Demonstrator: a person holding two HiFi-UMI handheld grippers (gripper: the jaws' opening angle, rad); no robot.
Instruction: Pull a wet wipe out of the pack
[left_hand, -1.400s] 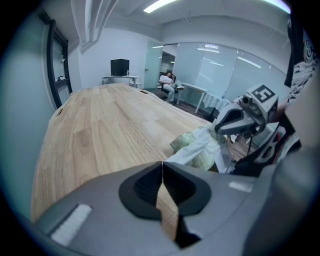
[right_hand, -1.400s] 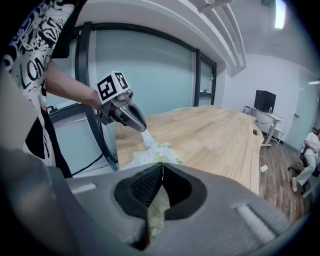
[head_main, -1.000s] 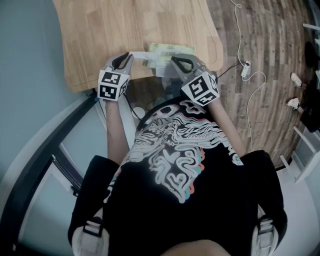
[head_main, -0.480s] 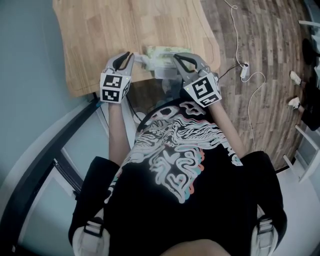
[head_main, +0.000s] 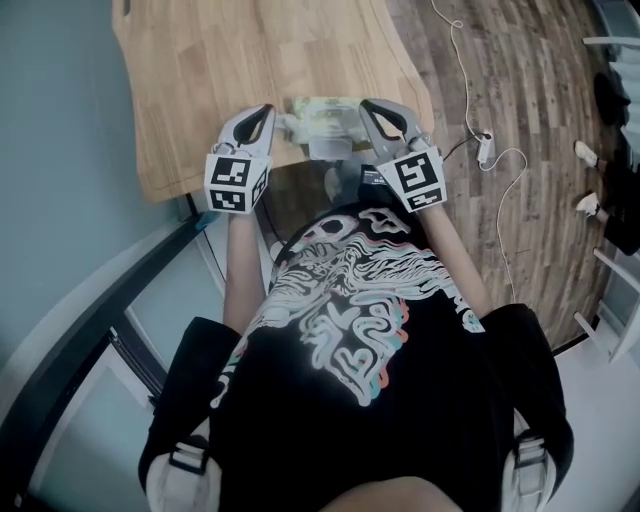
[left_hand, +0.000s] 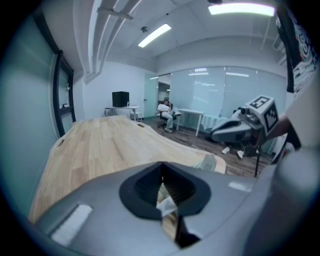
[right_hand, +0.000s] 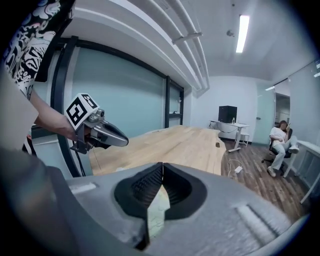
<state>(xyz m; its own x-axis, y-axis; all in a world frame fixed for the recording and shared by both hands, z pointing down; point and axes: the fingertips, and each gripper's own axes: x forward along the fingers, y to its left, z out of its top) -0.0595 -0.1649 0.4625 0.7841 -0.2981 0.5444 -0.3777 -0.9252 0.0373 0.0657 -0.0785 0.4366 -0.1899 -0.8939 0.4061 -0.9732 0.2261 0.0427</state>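
Observation:
The pale green wipe pack (head_main: 322, 108) lies at the near edge of the wooden table (head_main: 240, 60), between my two grippers. My left gripper (head_main: 267, 110) is just left of it, shut, with a small white crumpled bit of wipe (left_hand: 166, 204) pinched between its pads. My right gripper (head_main: 366, 104) is at the pack's right end, also shut, with a pale printed sheet (right_hand: 156, 210) that looks like the pack's film in its jaws. A whitish piece (head_main: 328, 148) hangs below the pack over the table edge. Each gripper shows in the other's view: right gripper (left_hand: 235, 131), left gripper (right_hand: 102, 134).
White cables and a plug block (head_main: 487, 145) lie on the wood floor right of the table. A dark window frame (head_main: 120, 290) runs along the left. Far across the room a person sits on a chair (right_hand: 280, 142) by a desk with a monitor (right_hand: 227, 115).
The right gripper has shifted a little right and farther over the table, so the gap between the two gripper tips is slightly wider. Both stay shut.

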